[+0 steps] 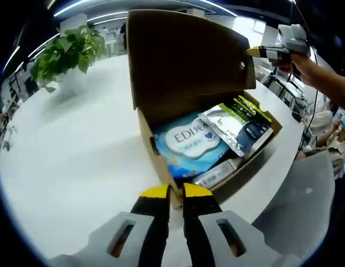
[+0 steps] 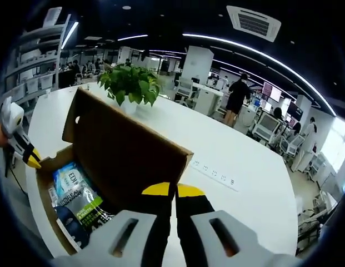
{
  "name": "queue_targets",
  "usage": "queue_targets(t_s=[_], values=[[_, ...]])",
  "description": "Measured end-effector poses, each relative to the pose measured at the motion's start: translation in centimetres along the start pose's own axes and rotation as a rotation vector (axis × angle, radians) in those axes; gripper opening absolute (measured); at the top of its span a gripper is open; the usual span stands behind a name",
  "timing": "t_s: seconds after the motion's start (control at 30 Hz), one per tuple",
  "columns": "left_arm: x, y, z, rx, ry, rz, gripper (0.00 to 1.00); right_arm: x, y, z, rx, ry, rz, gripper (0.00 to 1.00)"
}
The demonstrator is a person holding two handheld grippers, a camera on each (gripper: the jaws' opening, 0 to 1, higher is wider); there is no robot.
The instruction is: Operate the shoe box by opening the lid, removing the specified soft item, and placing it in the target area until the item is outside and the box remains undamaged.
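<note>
Lid: the shoe box point(image 1: 208, 144) already stands open; its brown lid point(image 1: 183, 55) is raised upright, straight ahead of the left gripper point(image 1: 176, 192) and just beyond the tips of the right gripper point(image 2: 172, 191).
Left gripper: jaws pressed together with nothing between them, tips right at the near corner of the box; whether they touch the cardboard I cannot tell.
Right gripper: jaws together and empty, held up against the back of the raised lid, apparently propping it; in the left gripper view it shows at the lid's far right edge point(image 1: 272, 51), held by a person's hand point(image 1: 297, 61).
Soft item: not yet out. A blue pack printed "EDI" point(image 1: 191, 142) lies flat in the box just ahead of the left gripper's tips, and is my guess at the soft thing meant.
Other contents: sachets point(image 1: 236, 125) in white, green and dark colours overlap to the right of the blue pack, one marked L'OREAL in the right gripper view point(image 2: 78, 200); a white tube point(image 1: 216, 172) lies along the near wall.
Done: opening, by the look of it. The cardboard looks unharmed.
Left: grip the item, lift it clear, and set it down outside the box.
Surface: a broad white table point(image 1: 78, 150), bare to the left of the left gripper, with a potted green plant point(image 1: 66, 55) far off to its upper left; a socket strip point(image 2: 214, 169) lies just right of the right gripper's tips.
Room: open office with ceiling light strips, desks and shelving, and people point(image 2: 237, 97) standing in the distance.
</note>
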State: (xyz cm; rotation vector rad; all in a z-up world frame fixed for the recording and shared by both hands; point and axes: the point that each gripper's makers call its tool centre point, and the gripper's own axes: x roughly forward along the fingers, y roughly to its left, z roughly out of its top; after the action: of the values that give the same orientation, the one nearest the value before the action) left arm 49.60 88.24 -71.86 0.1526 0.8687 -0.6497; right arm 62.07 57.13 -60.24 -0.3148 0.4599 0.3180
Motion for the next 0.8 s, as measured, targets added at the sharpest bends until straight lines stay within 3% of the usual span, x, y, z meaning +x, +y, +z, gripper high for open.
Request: queue_targets(t_s=[0.8], values=[[0.3,0.3,-0.1,-0.010,-0.006,0.005,0.04,3.4,-0.9,-0.6,-0.007,0.062,0.011,0.00]])
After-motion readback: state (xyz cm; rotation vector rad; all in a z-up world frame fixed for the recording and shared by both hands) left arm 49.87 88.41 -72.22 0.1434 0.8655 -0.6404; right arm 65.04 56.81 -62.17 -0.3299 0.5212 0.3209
